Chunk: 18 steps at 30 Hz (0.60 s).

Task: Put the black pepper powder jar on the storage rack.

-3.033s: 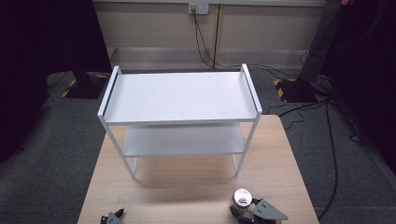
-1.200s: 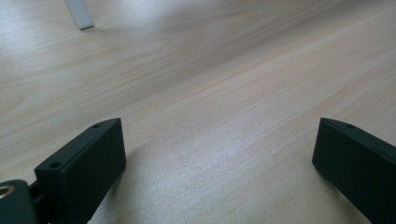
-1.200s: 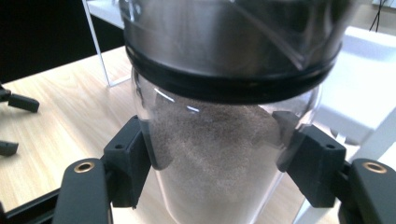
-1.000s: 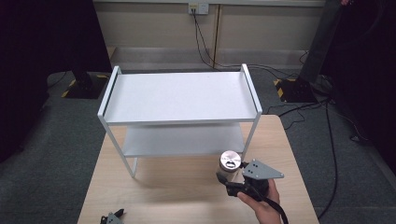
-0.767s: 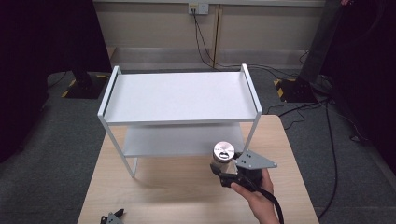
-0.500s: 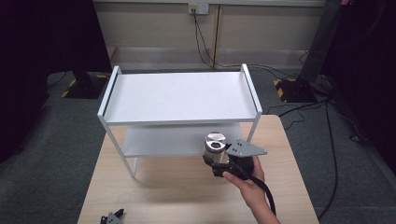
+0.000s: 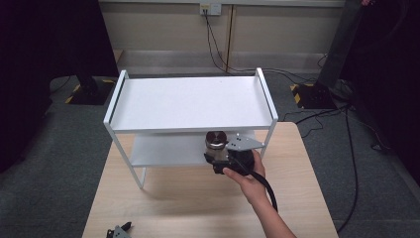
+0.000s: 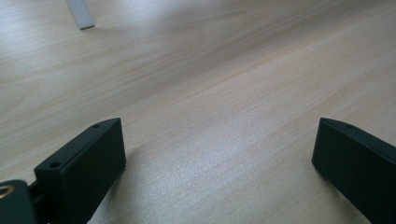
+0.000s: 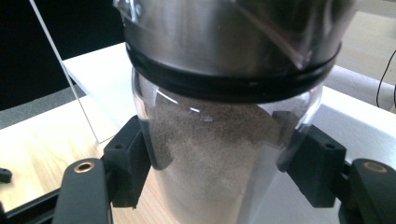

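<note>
gripping a glass spice jar [image 9: 219, 154] of brown powder with my right fingers [image 9: 128, 161] beside the white shelf rack [image 7: 190, 101]; left fingers [image 8: 84, 163] spread wide over the surface [image 8: 224, 84].

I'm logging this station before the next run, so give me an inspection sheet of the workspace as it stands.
Surface: light wooden table, bare around the rack.
Job's things: clear jar of brownish powder with a metal lid, held upright at the front of the white two-shelf rack, level with its lower shelf; both shelves bare.
Clutter: nothing seen.
Grippers: right gripper shut on the jar, pads on its glass body; left gripper open, low over the table's near left edge.
Cables: black cable trails from the right gripper; more run across the floor to a wall socket.
Surroundings: grey carpet, dark stands and curtains.
</note>
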Each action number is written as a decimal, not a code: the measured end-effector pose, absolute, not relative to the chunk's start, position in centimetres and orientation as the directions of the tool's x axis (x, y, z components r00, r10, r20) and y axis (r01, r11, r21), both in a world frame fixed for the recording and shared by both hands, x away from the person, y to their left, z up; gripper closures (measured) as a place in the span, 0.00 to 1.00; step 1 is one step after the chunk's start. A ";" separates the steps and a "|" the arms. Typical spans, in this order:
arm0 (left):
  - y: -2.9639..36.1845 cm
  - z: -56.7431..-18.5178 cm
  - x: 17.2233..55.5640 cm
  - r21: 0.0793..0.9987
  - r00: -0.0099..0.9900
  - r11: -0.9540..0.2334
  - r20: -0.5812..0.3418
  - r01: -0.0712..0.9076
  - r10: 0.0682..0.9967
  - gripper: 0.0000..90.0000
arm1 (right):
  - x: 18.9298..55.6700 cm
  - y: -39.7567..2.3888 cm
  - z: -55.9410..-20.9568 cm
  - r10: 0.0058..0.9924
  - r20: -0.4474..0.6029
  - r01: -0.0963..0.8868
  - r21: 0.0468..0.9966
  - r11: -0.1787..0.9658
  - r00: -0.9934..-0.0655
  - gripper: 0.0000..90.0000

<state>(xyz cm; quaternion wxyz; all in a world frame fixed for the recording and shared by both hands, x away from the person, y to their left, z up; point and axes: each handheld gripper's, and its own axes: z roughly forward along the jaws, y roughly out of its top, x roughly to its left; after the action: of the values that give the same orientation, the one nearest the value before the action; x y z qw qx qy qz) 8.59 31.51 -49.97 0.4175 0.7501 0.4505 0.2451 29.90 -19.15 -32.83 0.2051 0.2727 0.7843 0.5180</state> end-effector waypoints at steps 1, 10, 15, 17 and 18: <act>31.5 -50.0 8.6 0.848 0.473 -0.244 -0.009 0.471 0.881 0.02 | 30.1 -18.9 -32.9 0.638 -0.042 0.215 0.923 0.319 -0.769 0.35; 31.5 -50.0 8.6 0.847 0.474 -0.246 -0.009 0.472 0.880 0.02 | 31.4 -17.7 -33.5 0.640 -0.011 0.245 0.918 0.310 -0.768 0.35; 31.5 -49.9 8.6 0.846 0.475 -0.246 -0.010 0.472 0.880 0.02 | 32.1 -17.5 -34.1 0.636 -0.011 0.238 0.923 0.304 -0.772 0.35; 31.5 -50.0 8.6 0.847 0.475 -0.245 -0.010 0.472 0.880 0.02 | 32.1 -17.2 -34.1 0.642 -0.012 0.242 0.921 0.306 -0.767 0.35; 31.5 -50.0 8.6 0.847 0.475 -0.245 -0.009 0.472 0.880 0.02 | 32.3 -17.2 -34.1 0.637 -0.015 0.236 0.922 0.307 -0.771 0.35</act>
<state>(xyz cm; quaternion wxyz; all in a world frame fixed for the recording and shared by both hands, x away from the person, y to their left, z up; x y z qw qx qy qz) 8.61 31.53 -49.97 0.4177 0.7502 0.4504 0.2445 32.27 -17.20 -34.14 0.1932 0.2780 0.7849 0.5189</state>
